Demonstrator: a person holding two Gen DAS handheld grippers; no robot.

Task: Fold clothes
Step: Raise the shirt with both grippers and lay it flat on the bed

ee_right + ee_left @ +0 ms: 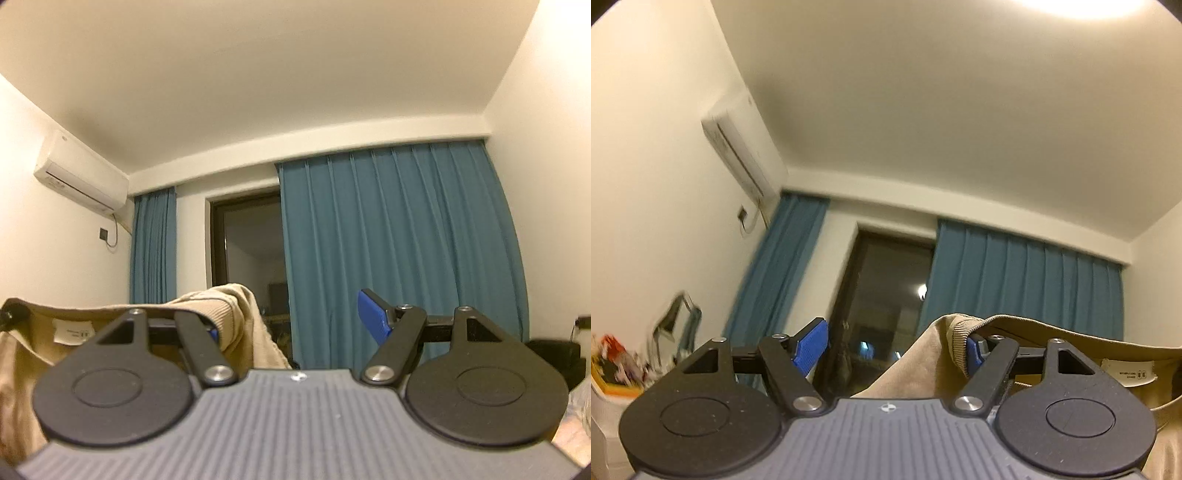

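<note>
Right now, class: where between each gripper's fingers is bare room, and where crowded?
Left gripper: bare between its blue left pad and the beige ribbed sweater on its right finger. Right gripper: bare by its blue right pad; sweater crowds its left finger.

Most of the beige garment (908,362) runs off the bottom and right edges of the left wrist view, and off the left edge of the right wrist view (22,365), so its shape and length cannot be told. Its ribbed hem covers the left gripper's right finger (973,352) and the right gripper's left finger (213,334) (only a sliver of blue pad shows on each). The print on the white label (1128,374) is too small to read. The clutter (617,363) at lower left is smeared by motion blur.
</note>
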